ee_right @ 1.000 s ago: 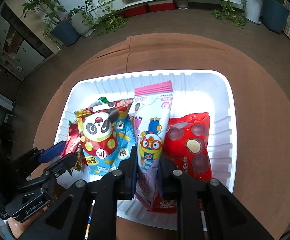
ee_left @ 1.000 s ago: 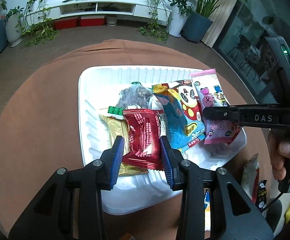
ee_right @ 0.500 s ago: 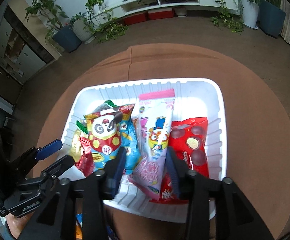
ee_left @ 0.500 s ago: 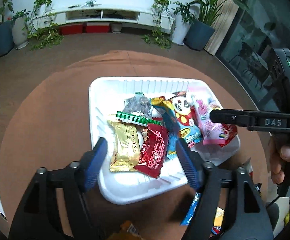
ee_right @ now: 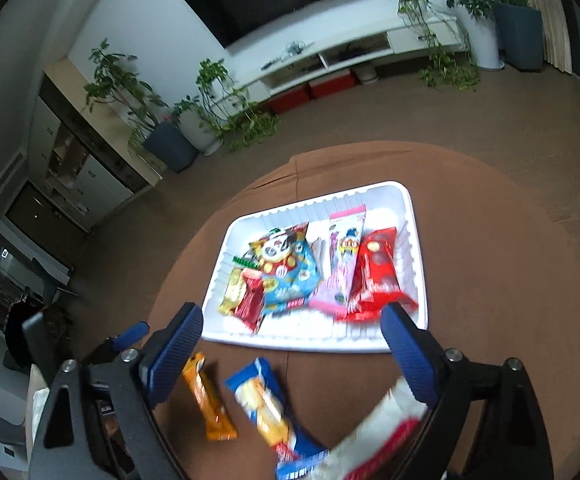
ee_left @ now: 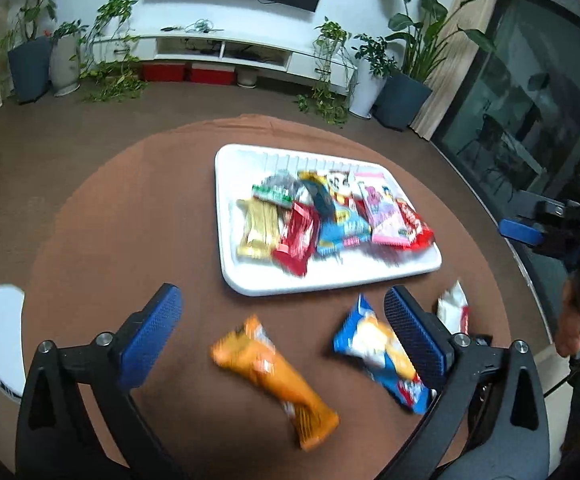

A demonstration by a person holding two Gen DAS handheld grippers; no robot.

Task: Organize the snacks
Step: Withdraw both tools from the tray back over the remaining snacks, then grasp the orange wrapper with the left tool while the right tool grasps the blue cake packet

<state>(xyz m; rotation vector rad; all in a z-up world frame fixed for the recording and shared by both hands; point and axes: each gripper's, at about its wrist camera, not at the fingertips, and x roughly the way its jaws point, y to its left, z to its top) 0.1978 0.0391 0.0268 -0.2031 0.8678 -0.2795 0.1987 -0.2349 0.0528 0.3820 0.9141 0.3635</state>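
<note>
The left gripper (ee_left: 282,332) is hanging over the brown round table (ee_left: 130,216) with its jaws wide apart, and nothing is sitting between them. The right gripper (ee_right: 292,342) is doing the same thing, with its jaws spread wide and holding nothing.

A white tray (ee_left: 330,280) is lying on the table just past both grippers. Snack bags are lying in a row inside it, some on top of each other. A gold bag (ee_left: 259,229) is sitting at one end. A dark red bag (ee_left: 296,240) is touching it. Next to that a blue bag with a panda face (ee_right: 288,268) is leaning over the dark red one. A pink bag (ee_right: 342,264) is lying beside the panda bag. A bright red bag (ee_right: 378,276) is lying at the other end, partly under the pink one. A green and white bag (ee_left: 274,194) is peeking out behind the gold one.

Three more snacks are lying on the table, outside the tray, on the near side. An orange bag (ee_left: 274,376) is lying below the left gripper's open jaws. A blue bag with a yellow picture (ee_left: 374,354) is lying near it, partly behind one left finger. A white and red bag (ee_left: 454,312) is lying on the other side of that finger. All three are looking blurry, so their pictures are hard to make out.

A bare hand (ee_left: 574,320) is holding the right gripper's handle at the edge of the left camera's view.
</note>
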